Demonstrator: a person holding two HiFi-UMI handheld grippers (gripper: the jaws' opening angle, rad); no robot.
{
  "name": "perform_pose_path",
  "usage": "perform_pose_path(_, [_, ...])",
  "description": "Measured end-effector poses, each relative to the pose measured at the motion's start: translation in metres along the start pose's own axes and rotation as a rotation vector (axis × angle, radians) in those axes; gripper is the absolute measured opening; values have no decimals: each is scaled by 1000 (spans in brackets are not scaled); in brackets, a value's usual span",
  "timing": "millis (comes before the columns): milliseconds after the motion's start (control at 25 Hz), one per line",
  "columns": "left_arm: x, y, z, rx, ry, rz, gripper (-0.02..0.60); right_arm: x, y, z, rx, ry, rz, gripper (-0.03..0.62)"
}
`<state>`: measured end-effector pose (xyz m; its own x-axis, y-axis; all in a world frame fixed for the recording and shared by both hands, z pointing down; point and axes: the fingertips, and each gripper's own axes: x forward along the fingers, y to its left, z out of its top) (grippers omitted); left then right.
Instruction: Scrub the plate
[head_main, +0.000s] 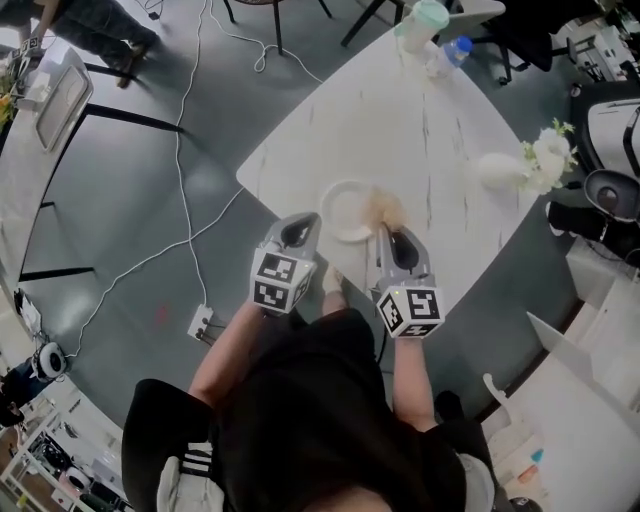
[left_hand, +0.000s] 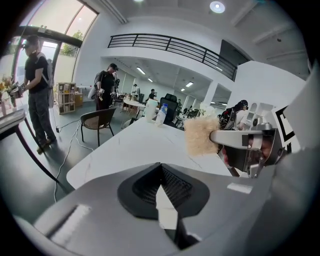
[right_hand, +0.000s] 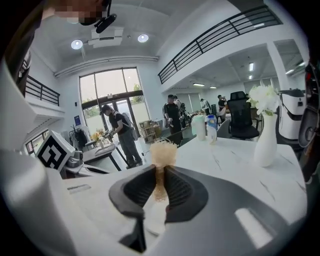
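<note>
Two tongs hover side by side at the near edge of the white bench (head_main: 420, 130). The plate (head_main: 345, 210), white and round, lies on the bench just ahead of them. My left tongs (head_main: 302, 226) are closed tight with nothing between them, their tip by the plate's near-left rim. My right tongs (head_main: 386, 234) are clamped on a tan, fibrous scrubber (head_main: 386, 207) that sticks out past the tips. It overlaps the plate's right rim, though I cannot tell whether it touches. A white vase (head_main: 497, 170) stands well off to the right, a bottle (head_main: 455, 48) at the far corner.
</note>
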<state>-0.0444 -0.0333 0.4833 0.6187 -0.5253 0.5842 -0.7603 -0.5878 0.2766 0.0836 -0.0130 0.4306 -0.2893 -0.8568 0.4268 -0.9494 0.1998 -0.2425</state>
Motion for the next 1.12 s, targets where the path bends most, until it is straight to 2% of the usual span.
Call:
perform_pose_path(280, [31,11,-35,-79,115,45,7,25,-12,-19,3,60,56,52])
perform_pose_path(360, [39,13,-44,-111,139,44,59,32,-15,-25,3,78,69,52])
perform_pose_path(600, [58,20,-58,-224,164,43,102,44,-21,-39,7,111,92,52])
perform_pose_path(800, [72,23,-70,-251,198,47,138,52,-26,-46,17,128,104,52])
perform_pose_path(1120, [90,27,-82,-275,242,64,146,64,-28,-55,30,149,130,52])
